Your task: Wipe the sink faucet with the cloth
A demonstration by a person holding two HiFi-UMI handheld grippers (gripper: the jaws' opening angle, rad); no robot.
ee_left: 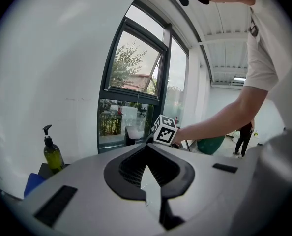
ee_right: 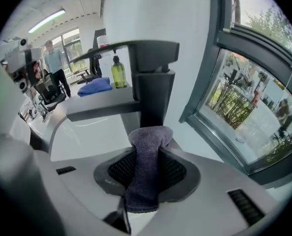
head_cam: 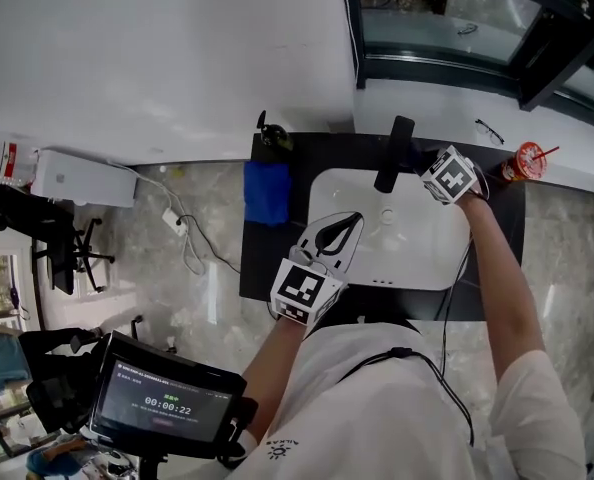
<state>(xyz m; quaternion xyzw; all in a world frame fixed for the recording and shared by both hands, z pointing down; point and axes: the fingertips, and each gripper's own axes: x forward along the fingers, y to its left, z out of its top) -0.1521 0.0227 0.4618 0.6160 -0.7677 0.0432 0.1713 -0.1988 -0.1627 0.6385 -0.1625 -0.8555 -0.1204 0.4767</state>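
The person wears a white short-sleeved T-shirt (head_cam: 377, 408) with a small dark sun-shaped print (head_cam: 277, 450) on it and a thin black cable (head_cam: 397, 351) looping across its front. Beyond the T-shirt's sleeves, the left gripper (ee_left: 148, 154) and right gripper (ee_right: 147, 154) have pale grey moulded shells, black ribbed pads (ee_left: 131, 168) and white cubes (head_cam: 302, 290) printed with black square markers.

The left grey two-jaw gripper (head_cam: 349, 225), on a bare left forearm (head_cam: 269, 366) rising from 6 o'clock in the head view, points toward 1 o'clock, its jaws together and empty. At its 2 o'clock, the right grey two-jaw gripper (ee_right: 146, 150) angles downward, its jaws clamped on a purple-grey knitted cloth (ee_right: 145, 186).
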